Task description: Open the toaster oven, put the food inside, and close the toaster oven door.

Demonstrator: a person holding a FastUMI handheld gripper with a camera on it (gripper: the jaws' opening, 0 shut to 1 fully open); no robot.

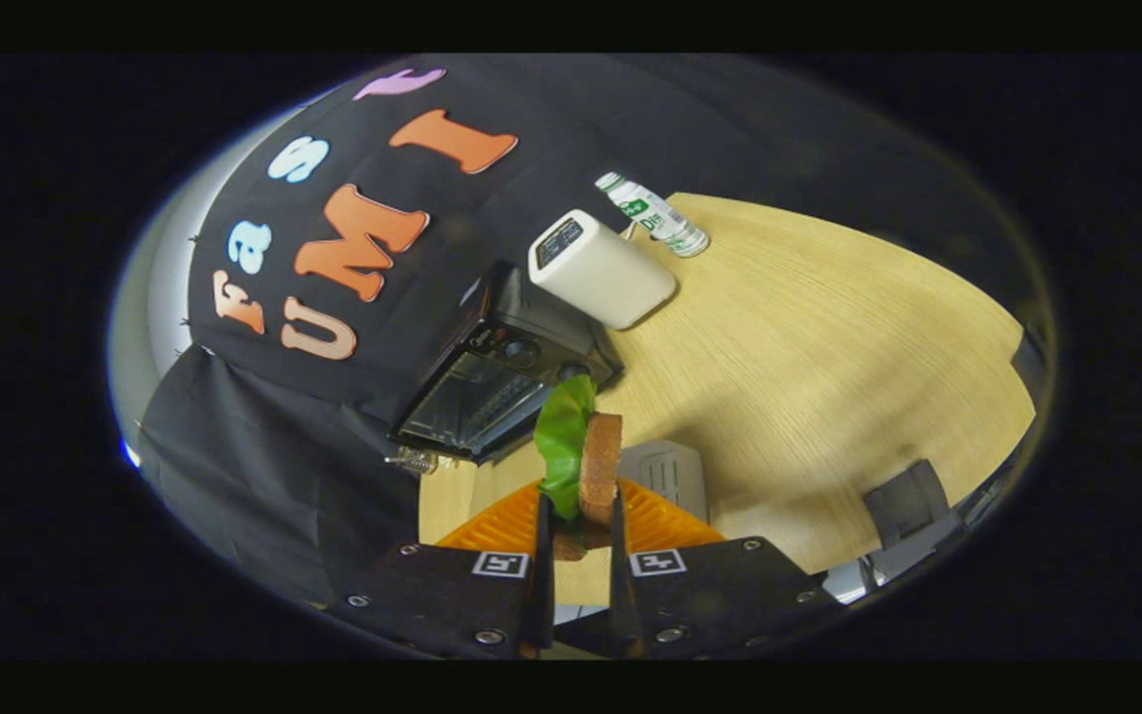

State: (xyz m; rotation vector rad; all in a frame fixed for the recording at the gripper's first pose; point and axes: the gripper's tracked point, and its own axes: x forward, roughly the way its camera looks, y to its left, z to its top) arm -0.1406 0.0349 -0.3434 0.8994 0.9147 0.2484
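My gripper (pixel 579 516) is shut on a sandwich (pixel 586 461), a slice of brown bread with a green lettuce leaf, held upright between the two fingers above the table. Beyond the fingers and a little to the left stands the black toaster oven (pixel 492 382). Its glass door looks partly lowered, though I cannot tell how far. The whole view is tilted.
A white box-shaped appliance (pixel 599 268) stands just past the oven, and a plastic bottle (pixel 652 213) lies beyond it. An orange tray (pixel 507 521) sits under the fingers. The wooden table (pixel 829 377) stretches out to the right, with grey chairs (pixel 908 506) at its edge.
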